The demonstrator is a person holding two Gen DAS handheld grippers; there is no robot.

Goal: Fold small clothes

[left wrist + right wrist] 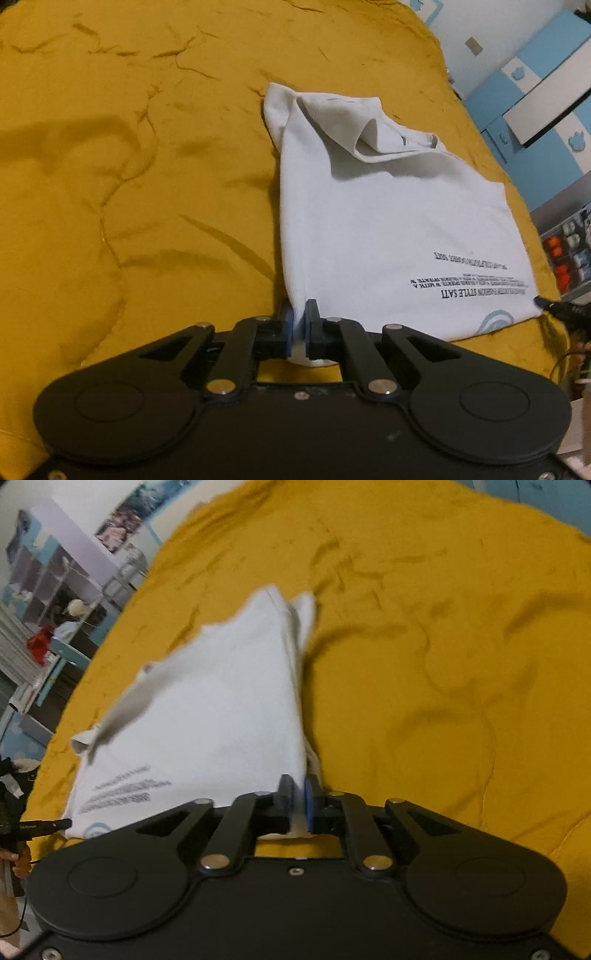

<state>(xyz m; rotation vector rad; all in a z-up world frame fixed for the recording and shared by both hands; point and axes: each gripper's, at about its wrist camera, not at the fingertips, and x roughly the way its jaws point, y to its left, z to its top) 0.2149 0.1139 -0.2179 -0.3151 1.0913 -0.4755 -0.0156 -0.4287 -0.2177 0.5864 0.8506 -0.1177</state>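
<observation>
- Shirt [388, 229], white with black print near one edge, lies partly folded on the yellow bedspread [129, 166]; its far end is rumpled, with a flap turned over on top.
- Left gripper [298, 325] is clenched on the shirt's near left corner, white cloth showing between its blue pads.
- Right gripper [299, 805] is likewise clenched on a near corner at the shirt's [207, 709] right edge, several layers bunched between the jaws; the picture is blurred there, so the layer count is unclear.
- Judgement: a fold away from the person seems to be in hand, with both near corners pinched.
- Risk: if one gripper lifts faster or higher than the other, the fold line will skew and the printed edge will land crooked.
- Risk: the loose flap at the far end may bunch under the fold and leave a lump.
- Risk: a thin pinch could let an inner layer slip out, so only the top layer travels.
- Risk: dragging low could pull the soft bedspread [443, 646] into wrinkles under the shirt.
</observation>
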